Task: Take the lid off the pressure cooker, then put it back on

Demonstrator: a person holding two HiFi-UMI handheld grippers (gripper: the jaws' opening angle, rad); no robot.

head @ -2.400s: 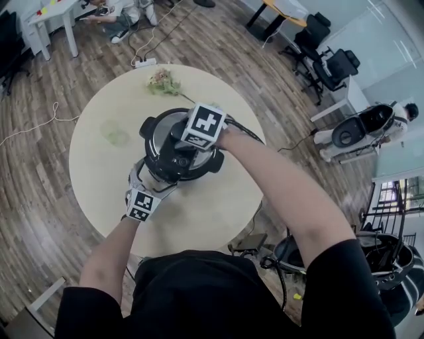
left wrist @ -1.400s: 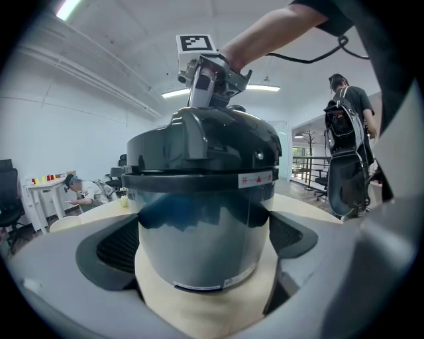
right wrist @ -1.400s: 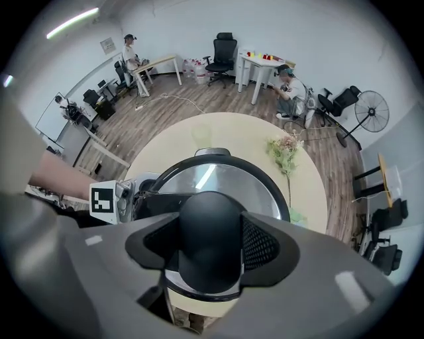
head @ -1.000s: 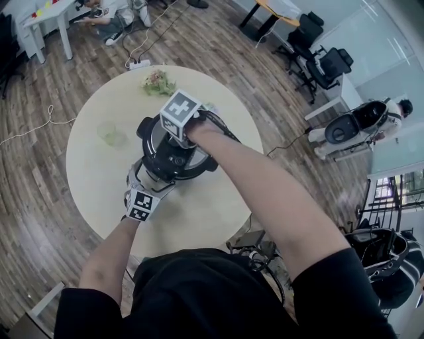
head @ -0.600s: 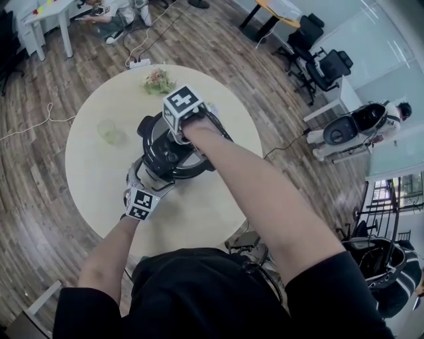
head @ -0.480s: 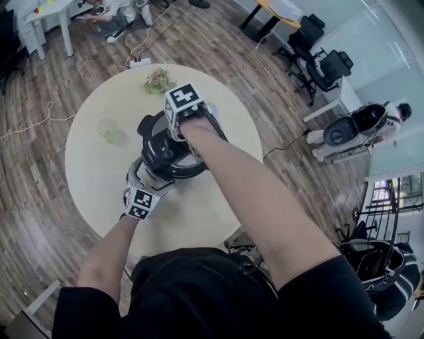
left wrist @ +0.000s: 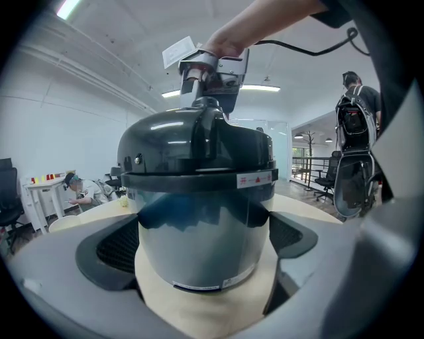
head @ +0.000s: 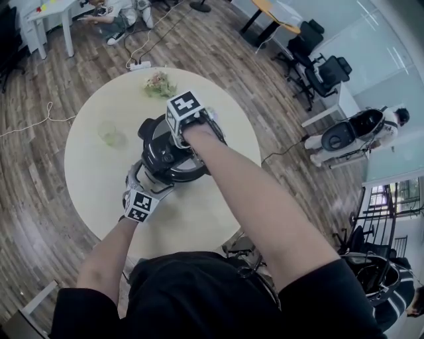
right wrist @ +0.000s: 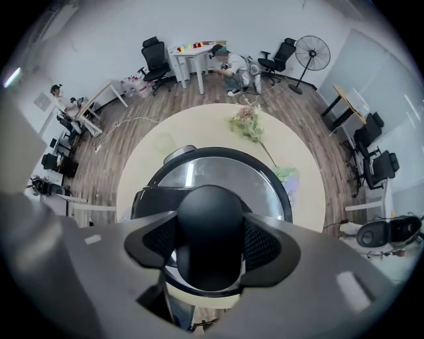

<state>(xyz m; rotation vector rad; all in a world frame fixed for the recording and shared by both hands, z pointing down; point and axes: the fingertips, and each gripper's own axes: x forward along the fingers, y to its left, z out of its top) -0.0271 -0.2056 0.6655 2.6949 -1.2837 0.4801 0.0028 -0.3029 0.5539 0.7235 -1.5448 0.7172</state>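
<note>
Your right gripper (right wrist: 211, 242) has rolled since a second ago, ribbed black pads (right wrist: 265, 246) clamped on lid's round glossy knob (right wrist: 211, 212). Left gripper (left wrist: 202, 261) squeezes brushed-steel cooker body (left wrist: 199, 225). Domed black lid (left wrist: 199, 142) sits on cooker, mid round cream table (head: 93, 172).

Bright, even, cool light fills all three views. A ceiling strip light (left wrist: 66, 8) at the upper left of the left gripper view throws pale streaks of glare on the dark lid (left wrist: 199, 142) and leaves a bluish sheen on the steel wall of the pressure cooker (left wrist: 199, 238). Shadows on the tabletop (head: 93, 165) are faint and soft. The floorboards (head: 40, 218) bow at the head view's edges. Both gripper views darken to black corners, and the jaws nearest the lens look soft.
</note>
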